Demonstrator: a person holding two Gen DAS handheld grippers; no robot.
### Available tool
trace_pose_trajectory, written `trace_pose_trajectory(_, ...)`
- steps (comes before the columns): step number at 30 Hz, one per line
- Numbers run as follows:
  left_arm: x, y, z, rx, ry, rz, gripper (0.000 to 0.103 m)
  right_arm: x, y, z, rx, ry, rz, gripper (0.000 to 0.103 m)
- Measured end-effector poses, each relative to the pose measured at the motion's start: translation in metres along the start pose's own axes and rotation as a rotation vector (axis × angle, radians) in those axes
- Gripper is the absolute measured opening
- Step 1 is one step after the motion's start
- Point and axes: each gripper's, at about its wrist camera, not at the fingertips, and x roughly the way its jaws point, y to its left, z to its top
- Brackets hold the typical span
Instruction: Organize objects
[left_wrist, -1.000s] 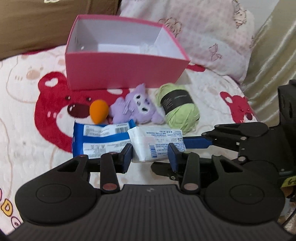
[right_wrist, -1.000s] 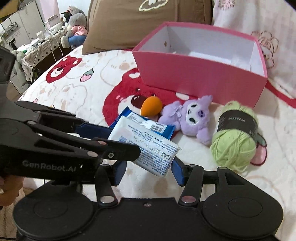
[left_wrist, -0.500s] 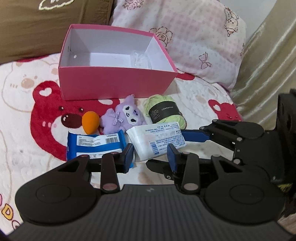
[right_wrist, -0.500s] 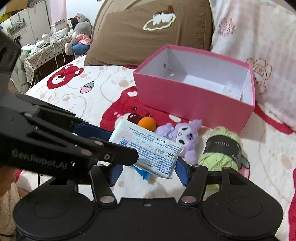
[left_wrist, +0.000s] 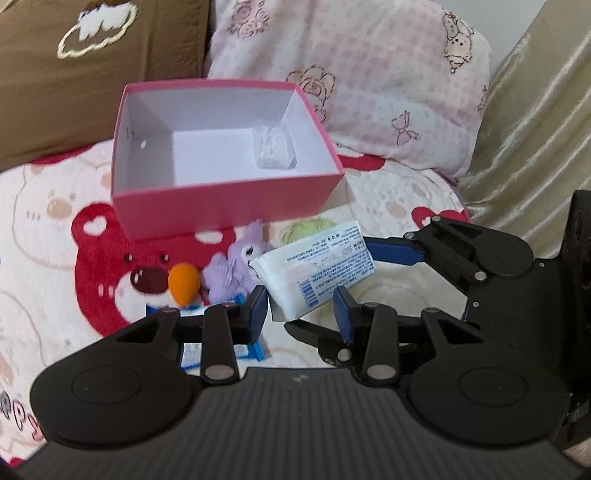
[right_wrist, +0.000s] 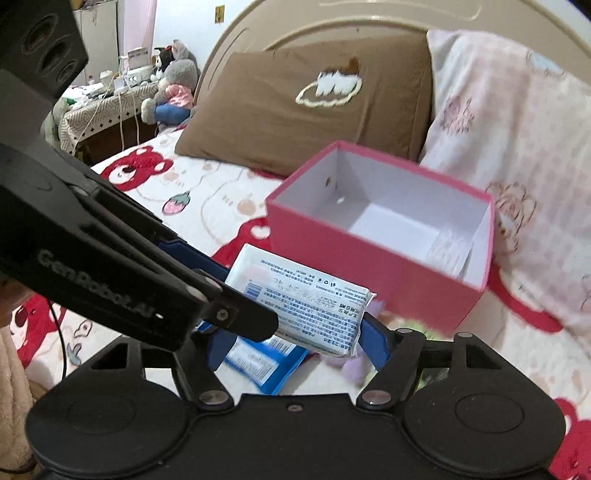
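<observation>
Two grippers meet on one white printed tissue packet (left_wrist: 317, 271), raised above the bed. Left gripper (left_wrist: 300, 308): blue pads clamped on the packet's near end. Right gripper (right_wrist: 295, 341): jaws opening, the packet between its pads; whether the pads touch it I cannot tell. Beneath, on the bear-print blanket (left_wrist: 48, 236): blue flat wipes pack (right_wrist: 264, 358), orange egg-shaped sponge (left_wrist: 183, 283), purple plush toy (left_wrist: 231, 267), with green yarn ball (left_wrist: 308, 229) partly hidden behind the packet. Farther: open pink cardboard box (left_wrist: 221, 201) holding a small clear plastic bag (left_wrist: 274, 144) at its right side. Farthest: brown pillow (right_wrist: 295, 110), pink patterned pillow (left_wrist: 369, 81).
</observation>
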Motion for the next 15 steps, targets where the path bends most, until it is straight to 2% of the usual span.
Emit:
trace_pose_trajectory(5,0.002,-0.001,0.026,-0.019,0.003,-0.015,0.037,-0.005,-0.012,0.018,-0.012,-0.024,-0.023,0.082)
trace_pose_trajectory(15,0.011,-0.001,0.064,-0.038,-0.045,0.005,0.037,0.002,-0.039,0.049,0.040,-0.046,-0.026,0.083)
